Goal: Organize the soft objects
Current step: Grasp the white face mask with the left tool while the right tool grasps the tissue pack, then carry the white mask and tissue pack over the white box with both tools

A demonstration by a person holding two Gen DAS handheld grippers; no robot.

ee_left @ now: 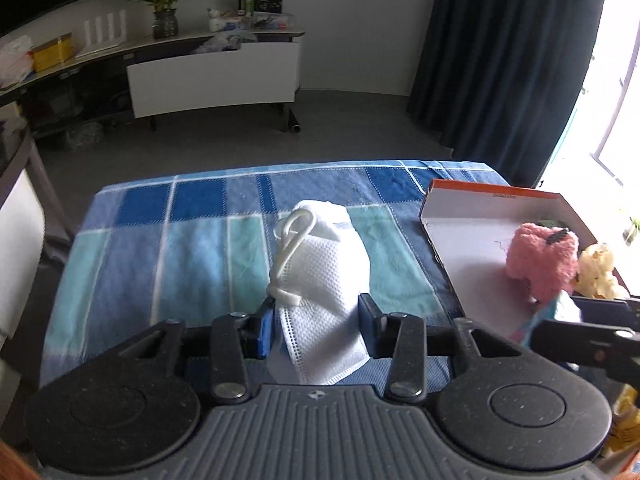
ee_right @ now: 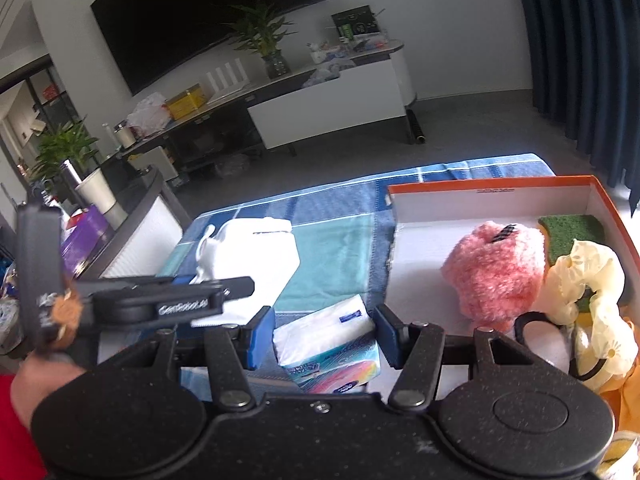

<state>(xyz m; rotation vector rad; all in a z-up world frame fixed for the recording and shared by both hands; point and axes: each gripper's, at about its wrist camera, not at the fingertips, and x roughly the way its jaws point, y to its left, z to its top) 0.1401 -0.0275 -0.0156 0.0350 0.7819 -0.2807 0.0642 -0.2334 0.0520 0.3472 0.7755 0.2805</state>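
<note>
My hand (ee_right: 36,384) shows only at the lower left edge of the right camera's view, with a strip of red sleeve cut off by the frame. It carries my left claw (ee_left: 316,320). That claw stands narrow, its blue pads pressed against both sides of the white woven face mask (ee_left: 320,264). The near end of the mask runs under the claw's body, so I cannot see how far it reaches back. Its ear loop curls over the far end. The mask lies about mid-way across the blue and teal checked cloth (ee_left: 192,248).

To the right, my right claw (ee_right: 324,336) is half closed around the white tissue pack with the pastel printed side (ee_right: 328,344). Both pads sit against its edges. Its lower end is hidden behind the claw's body, and I cannot tell whether it rests on the cloth or hangs clear.

Further right, the shallow orange-rimmed white cardboard box (ee_right: 492,200) stands on the cloth. In it, the fluffy pink plush toy (ee_right: 496,272) partly covers the green scouring pad (ee_right: 572,228). The pale yellow frilly fabric piece (ee_right: 592,280) is heaped beside the toy, touching it. A thin black loop (ee_right: 532,320) lies below them, half hidden by the claw's arm. The box's right side runs out of the picture.
</note>
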